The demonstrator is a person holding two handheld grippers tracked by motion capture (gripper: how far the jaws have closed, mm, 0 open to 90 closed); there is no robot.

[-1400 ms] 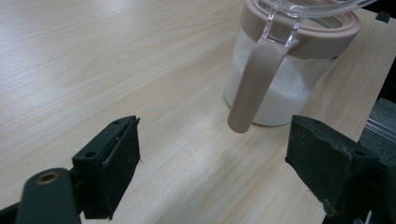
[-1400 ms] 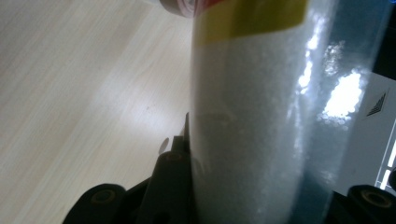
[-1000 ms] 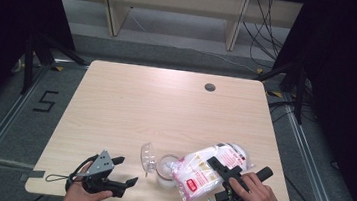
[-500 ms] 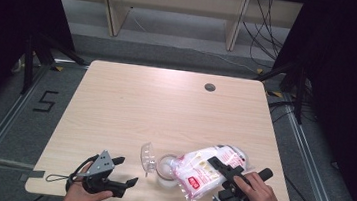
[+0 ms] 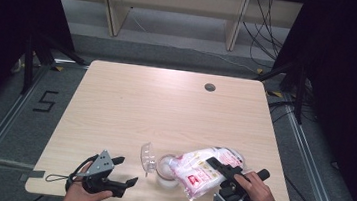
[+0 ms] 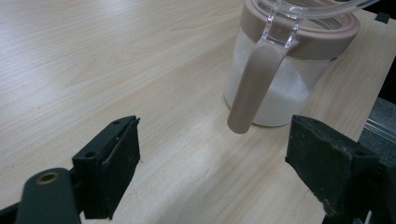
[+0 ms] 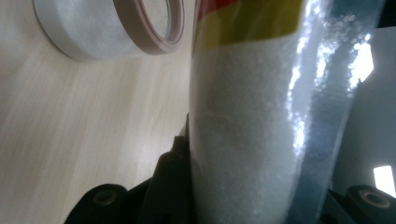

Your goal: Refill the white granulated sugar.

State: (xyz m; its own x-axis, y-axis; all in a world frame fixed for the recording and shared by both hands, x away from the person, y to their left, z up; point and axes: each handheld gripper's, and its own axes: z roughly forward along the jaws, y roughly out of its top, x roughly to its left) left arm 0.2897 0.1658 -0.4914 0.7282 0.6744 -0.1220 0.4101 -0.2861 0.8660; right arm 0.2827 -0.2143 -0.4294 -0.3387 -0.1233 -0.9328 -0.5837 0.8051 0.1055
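A: High view? Right gripper (image 5: 219, 167) clenched on clear plastic bag of white grains with pink print (image 5: 204, 171), tilted over clear jar with taupe rim (image 5: 166, 169) near pale wooden desk's (image 5: 165, 109) front edge.

B: Left gripper view? Left gripper (image 6: 212, 163) released, jar (image 6: 280, 70) just ahead.

A: Right gripper view? Bag (image 7: 261, 130) pinched, jar's rim (image 7: 140, 28) beside.

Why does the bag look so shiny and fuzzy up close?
In the right gripper view the bag sits right against the lens, so it blurs, and light glares white along its plastic. In the left gripper view the jar looks sharper. In the high view the table's surroundings are dark.
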